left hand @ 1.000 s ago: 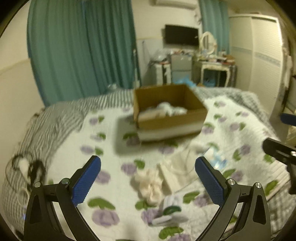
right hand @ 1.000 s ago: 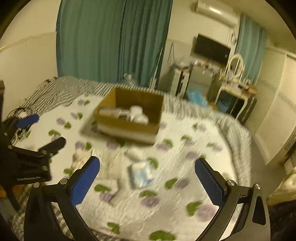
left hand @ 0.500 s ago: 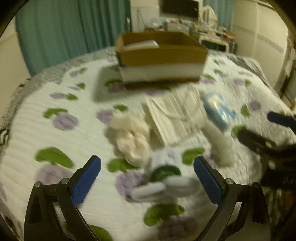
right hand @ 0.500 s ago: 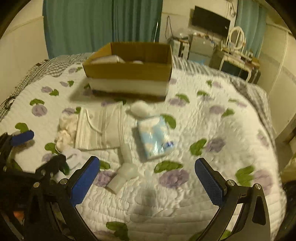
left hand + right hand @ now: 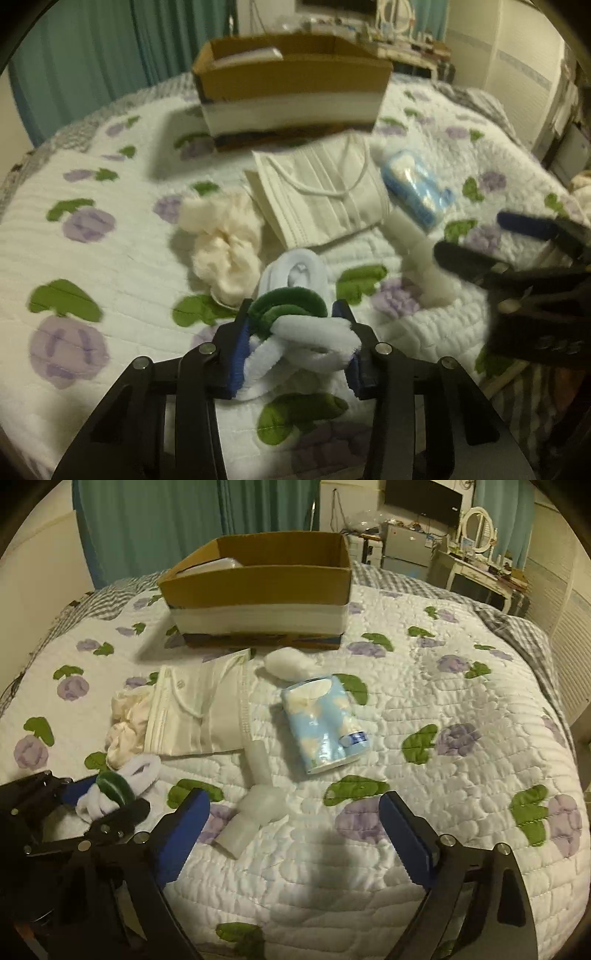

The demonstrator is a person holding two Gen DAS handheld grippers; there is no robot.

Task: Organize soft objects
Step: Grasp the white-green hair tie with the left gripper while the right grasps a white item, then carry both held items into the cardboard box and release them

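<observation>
My left gripper point(image 5: 293, 343) is shut on a bundle of white and green fuzzy hair ties point(image 5: 295, 328) on the quilt; it also shows in the right wrist view point(image 5: 110, 797). A cream scrunchie point(image 5: 221, 240), a pack of white face masks point(image 5: 325, 192), a blue tissue pack point(image 5: 325, 723), a white cotton ball point(image 5: 286, 662) and a translucent white piece point(image 5: 258, 797) lie in front of the cardboard box point(image 5: 258, 590). My right gripper point(image 5: 295, 834) is open and empty, low over the quilt just behind the translucent piece.
The floral quilt point(image 5: 443, 686) covers the bed, with a grey checked blanket point(image 5: 517, 627) at the far edge. Teal curtains point(image 5: 184, 517) hang behind. A dressing table point(image 5: 480, 568) and a wardrobe stand at the right.
Both grippers dropped toward the quilt and moved forward. My left gripper went from wide open to shut on the hair ties. My right gripper stayed open.
</observation>
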